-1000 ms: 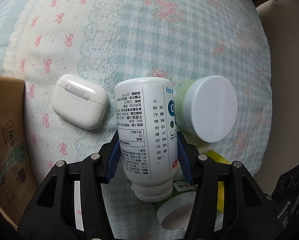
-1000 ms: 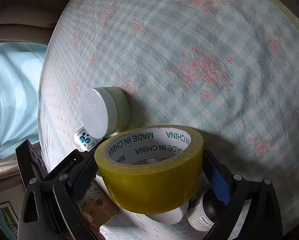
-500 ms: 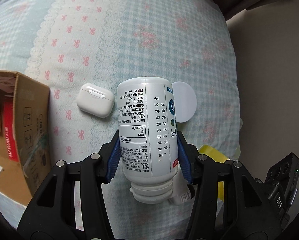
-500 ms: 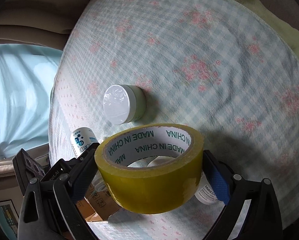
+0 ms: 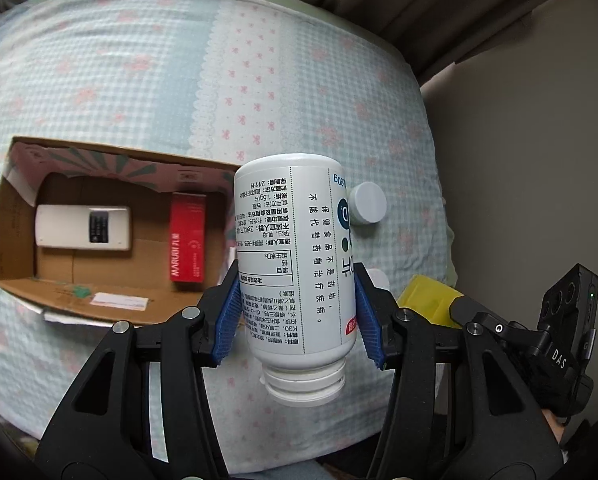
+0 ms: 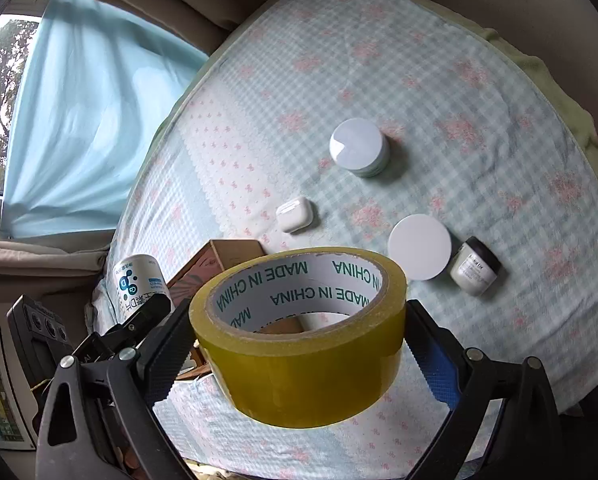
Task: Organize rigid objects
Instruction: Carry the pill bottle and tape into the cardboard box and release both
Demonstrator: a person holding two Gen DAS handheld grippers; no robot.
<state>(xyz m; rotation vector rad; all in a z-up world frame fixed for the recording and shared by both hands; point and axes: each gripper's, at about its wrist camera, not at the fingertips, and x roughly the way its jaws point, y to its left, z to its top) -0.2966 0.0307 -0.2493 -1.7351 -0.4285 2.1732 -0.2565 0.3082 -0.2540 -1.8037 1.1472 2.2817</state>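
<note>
My left gripper (image 5: 297, 324) is shut on a white pill bottle (image 5: 295, 264), held cap-down high above the bed. Below and to its left lies an open cardboard box (image 5: 15, 240) holding a white remote (image 5: 83, 227) and a red packet (image 5: 187, 238). My right gripper (image 6: 299, 344) is shut on a yellow tape roll (image 6: 299, 320), also raised; the roll (image 5: 427, 300) and the right gripper show at the lower right of the left wrist view. The bottle (image 6: 139, 284) and a corner of the box (image 6: 235, 252) appear in the right wrist view.
On the checked bedspread (image 6: 419, 80) lie a green jar with a white lid (image 6: 359, 152), a white earbuds case (image 6: 295, 214), a flat white disc (image 6: 419, 252) and a small dark-capped jar (image 6: 475, 266). A blue curtain (image 6: 79, 120) hangs beyond the bed. A wall (image 5: 519, 160) borders the bed's right side.
Both grippers have risen well above the bed with their loads. The left wrist view has swung over the open box, and the earbuds case has dropped out of it.
</note>
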